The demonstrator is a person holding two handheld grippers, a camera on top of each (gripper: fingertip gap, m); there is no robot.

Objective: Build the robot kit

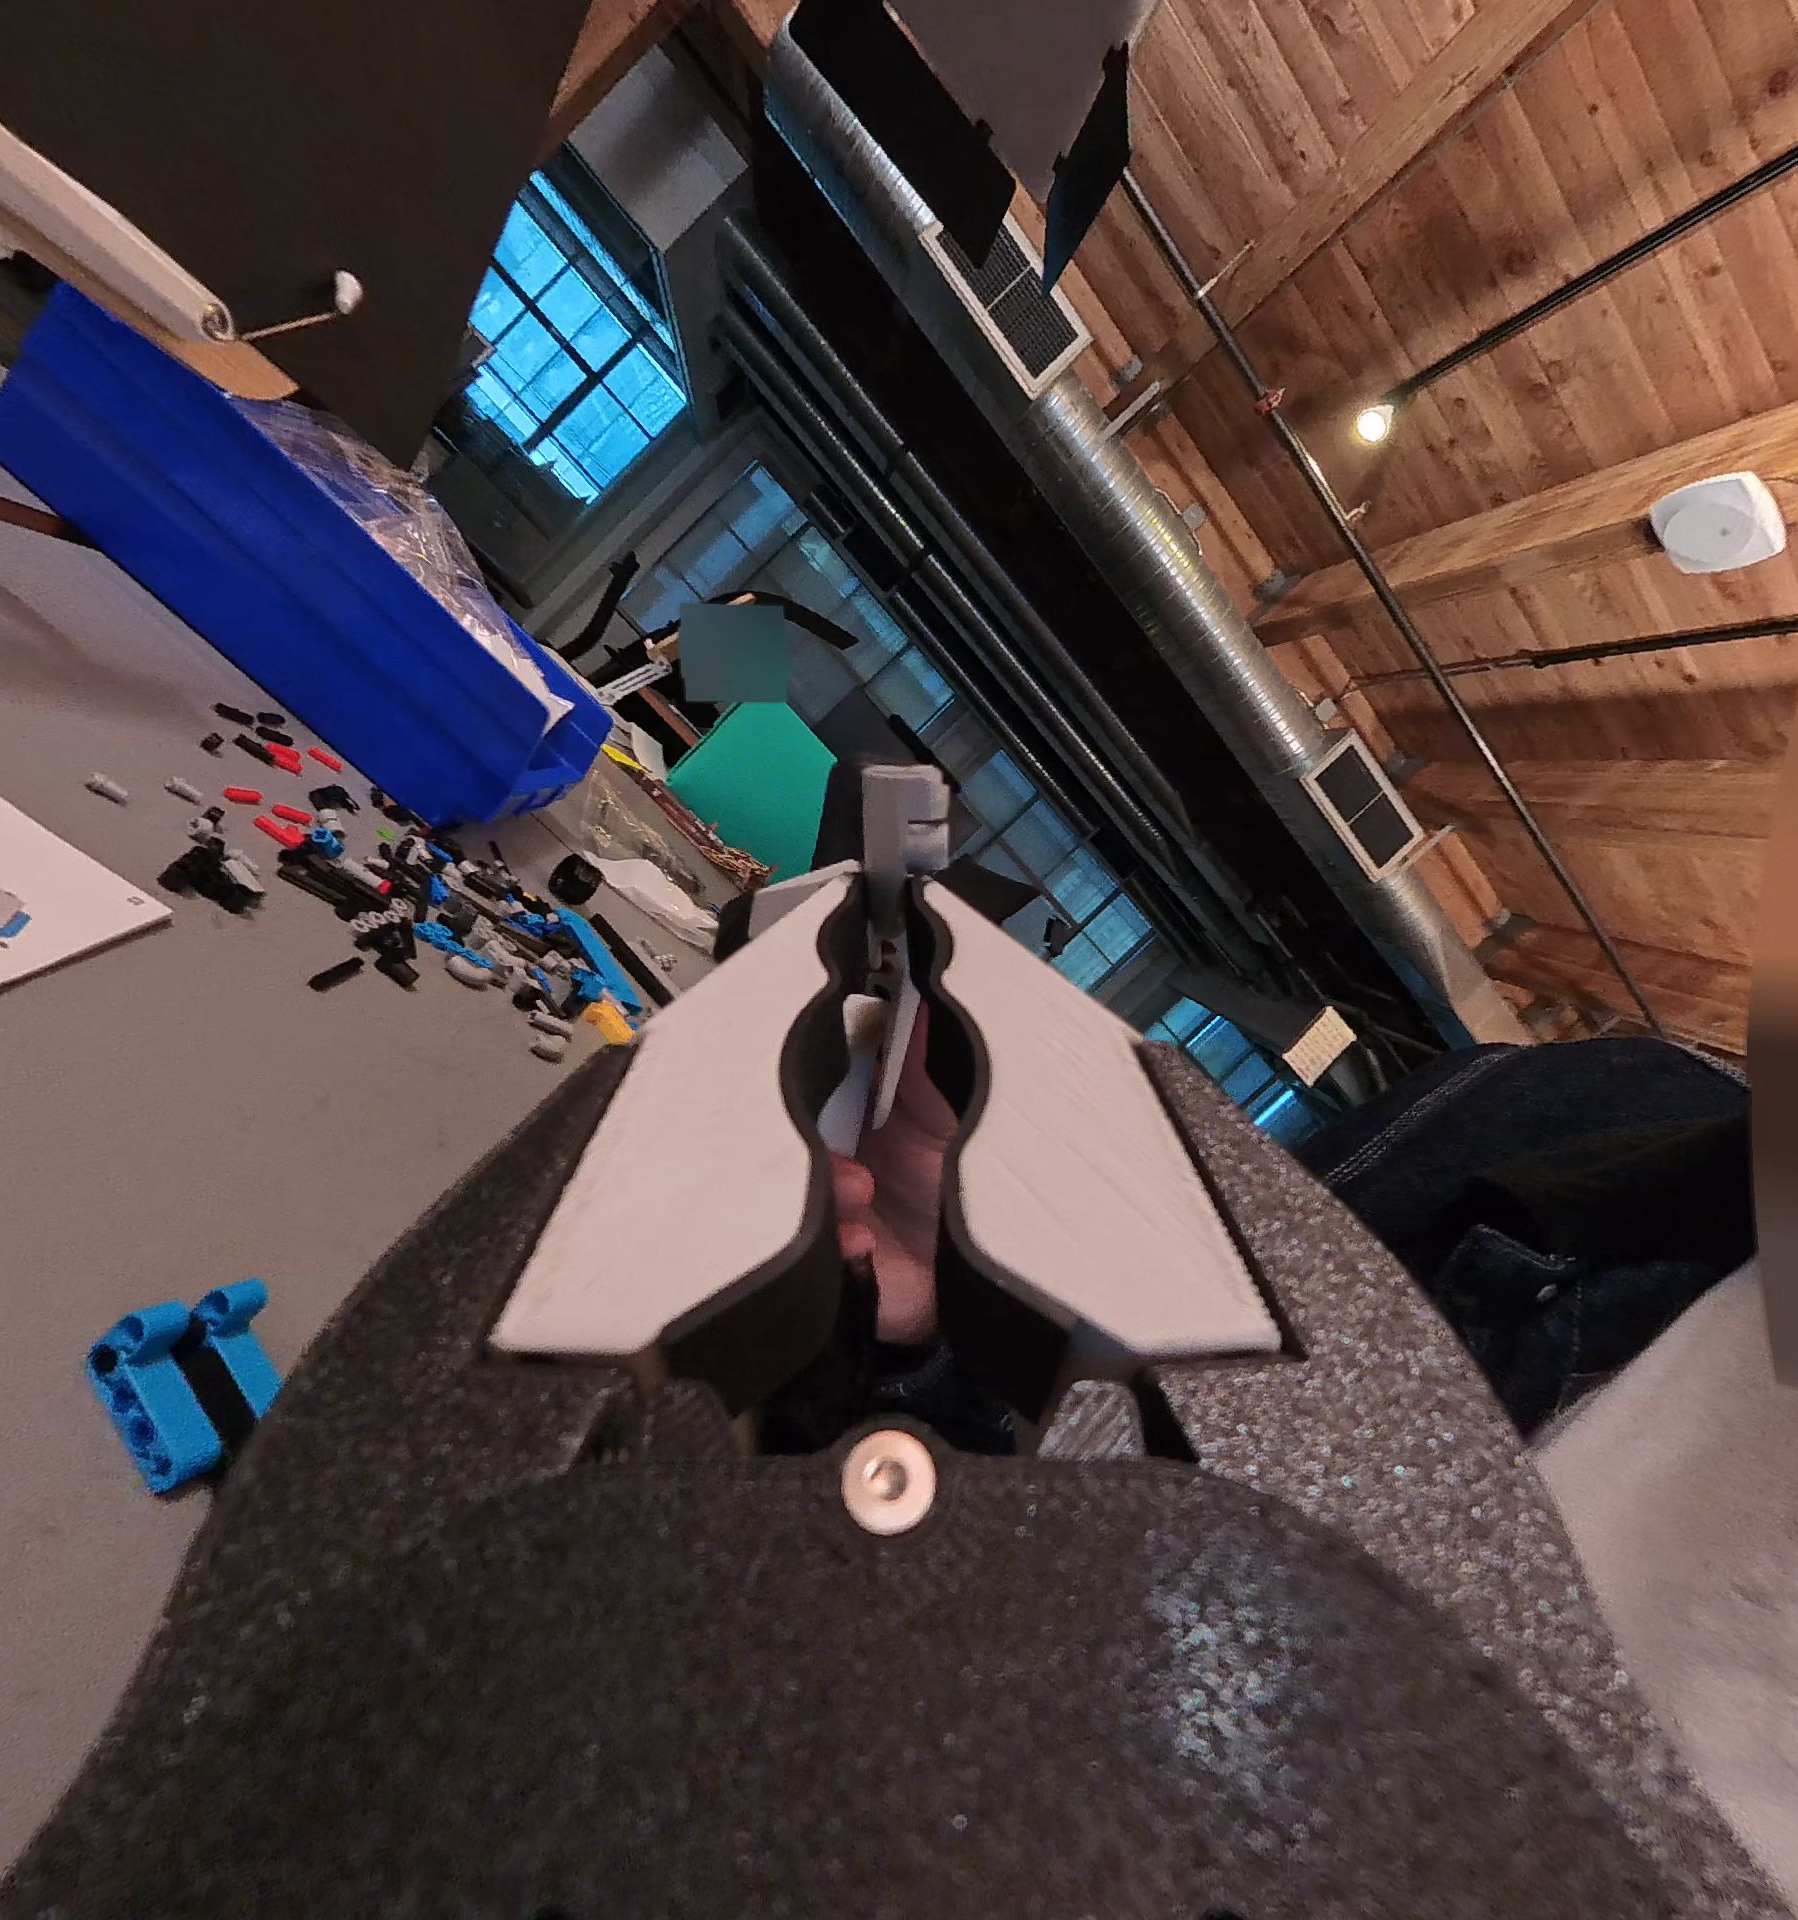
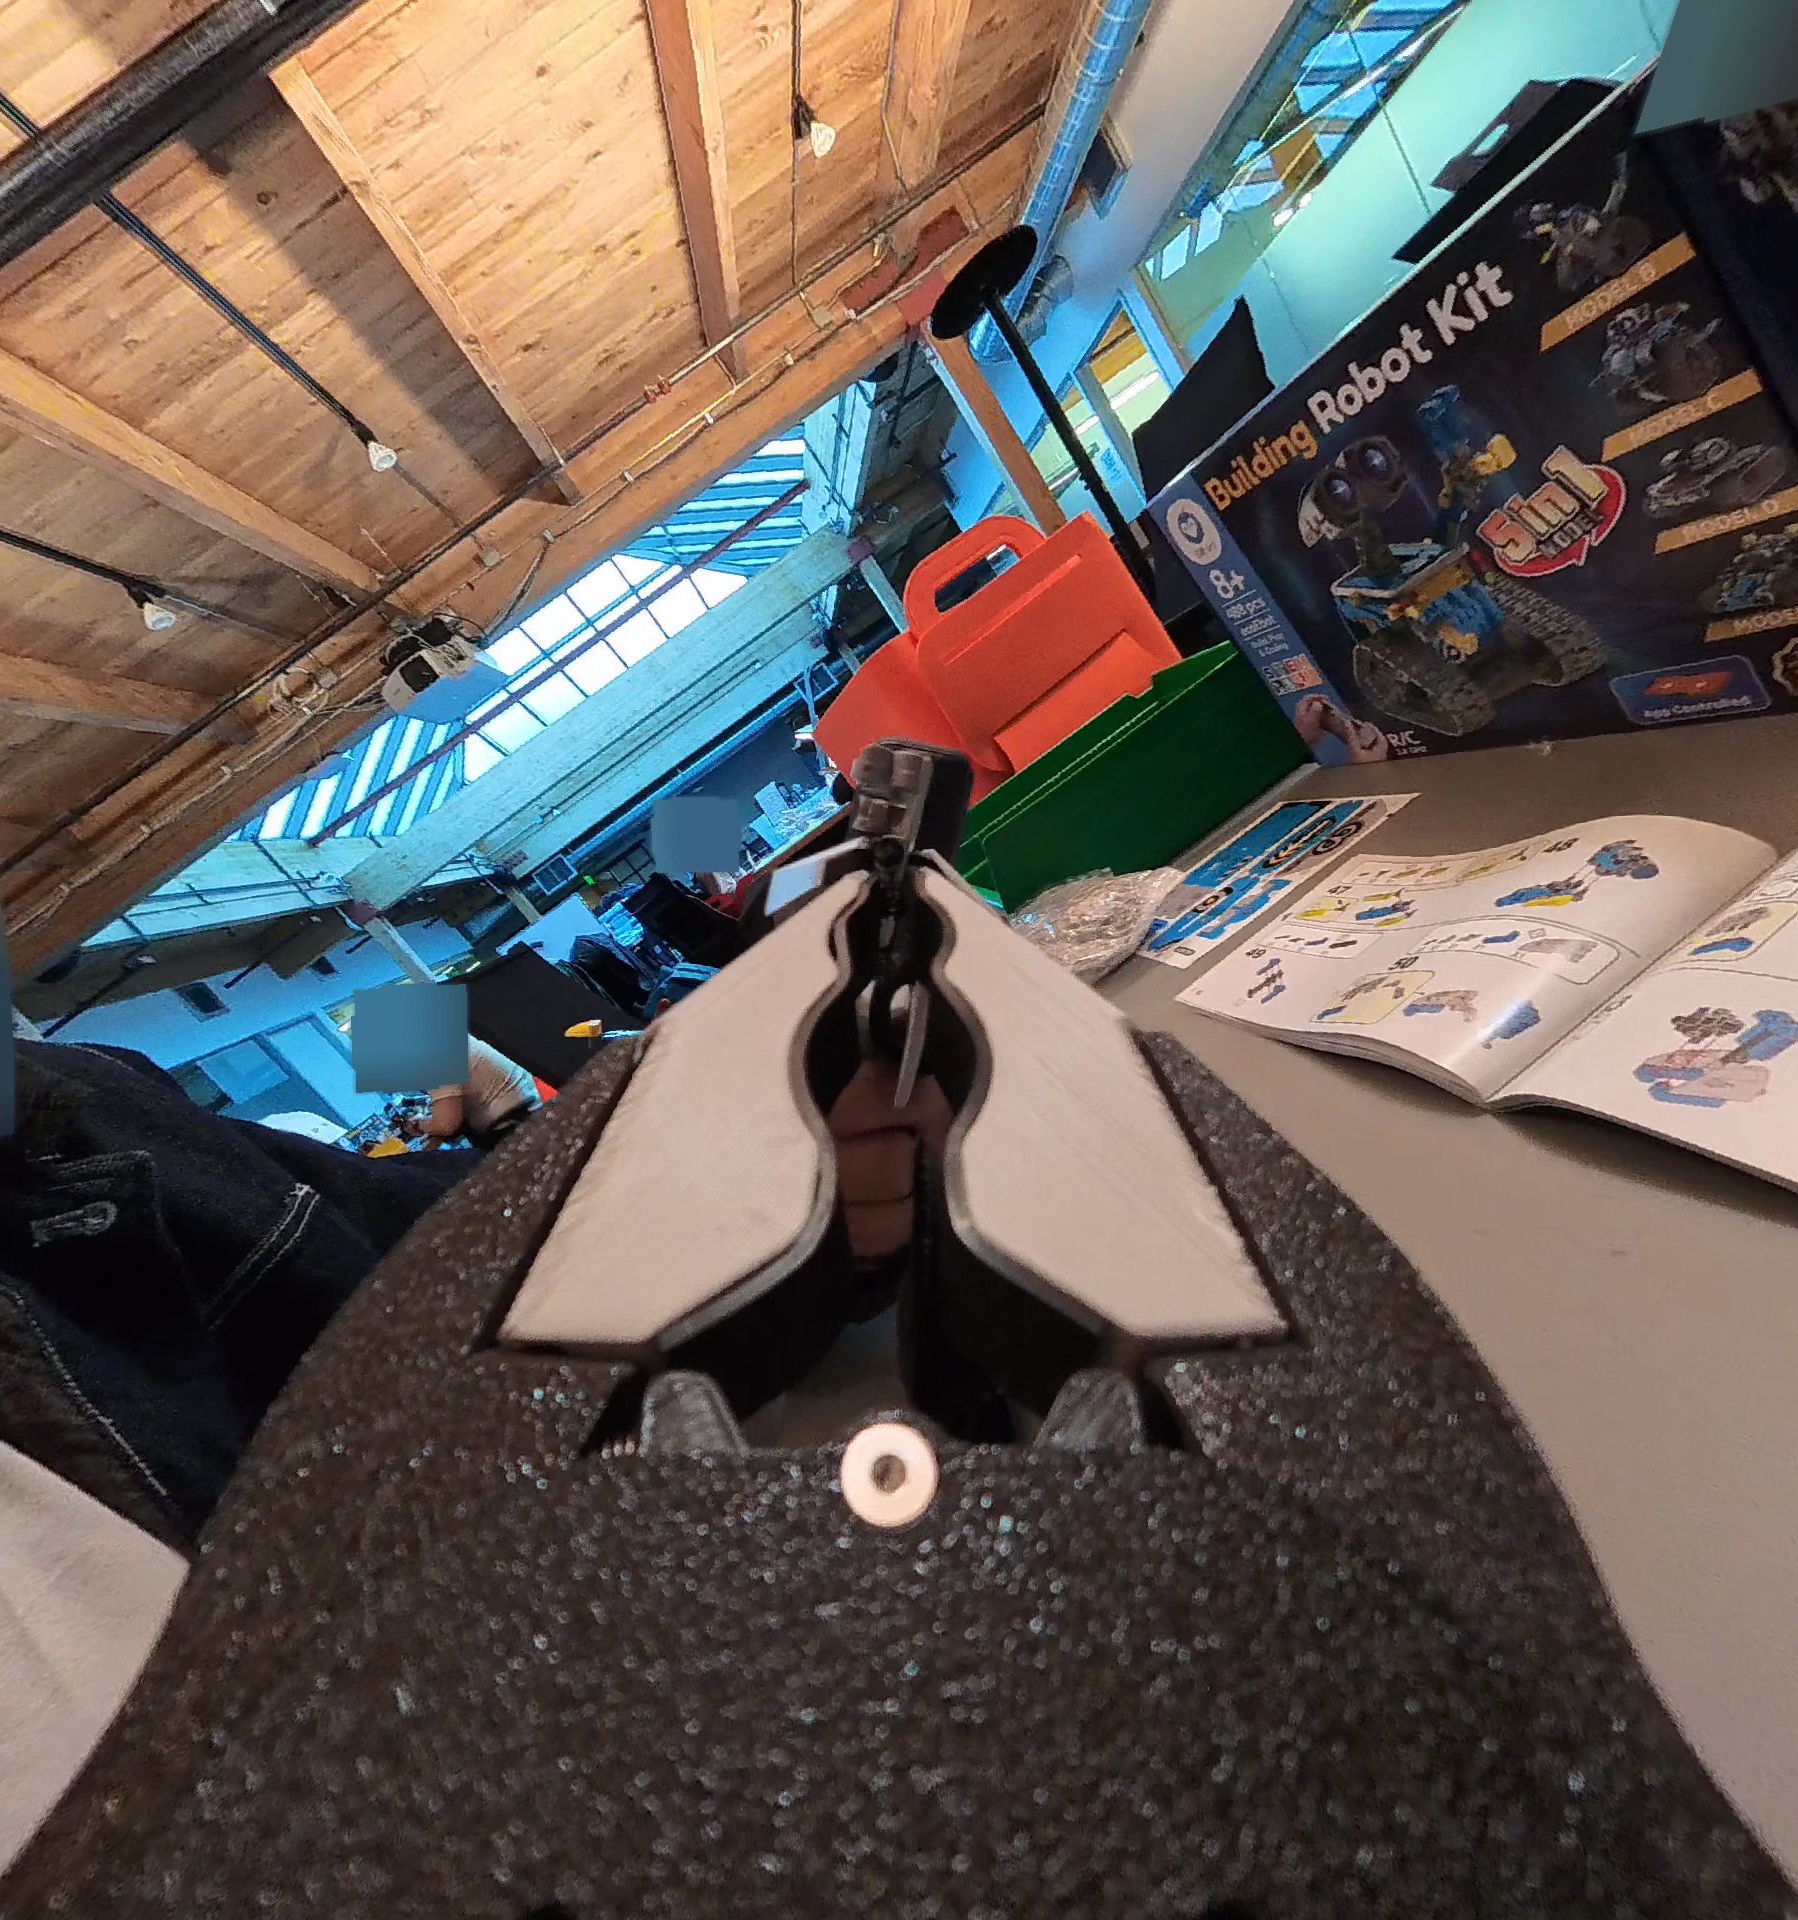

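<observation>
My left gripper (image 1: pixel 887 888) is raised off the grey table (image 1: pixel 199 1122) and tilted up toward the ceiling. It is shut on a small grey building-piece assembly (image 1: pixel 905 821) that sticks out past its tips. My right gripper (image 2: pixel 890 883) is also raised and shut on a small dark grey and black piece assembly (image 2: pixel 900 790). A hand shows through the gap behind the fingers in both views. A tip of the other gripper shows close beside each one's own tips. I cannot tell whether both hold the same assembly.
A pile of small black, blue, red and grey pieces (image 1: pixel 438 894), a blue and black sub-assembly (image 1: pixel 178 1382), a blue bin (image 1: pixel 282 561) and a printed sheet (image 1: pixel 12 904) lie left. An open instruction booklet (image 2: pixel 1497 956), kit box (image 2: pixel 1497 520), green bin (image 2: pixel 1134 790) and orange carrier (image 2: pixel 1009 644) stand right. Both grippers' tips are close together, under 4 cm apart.
</observation>
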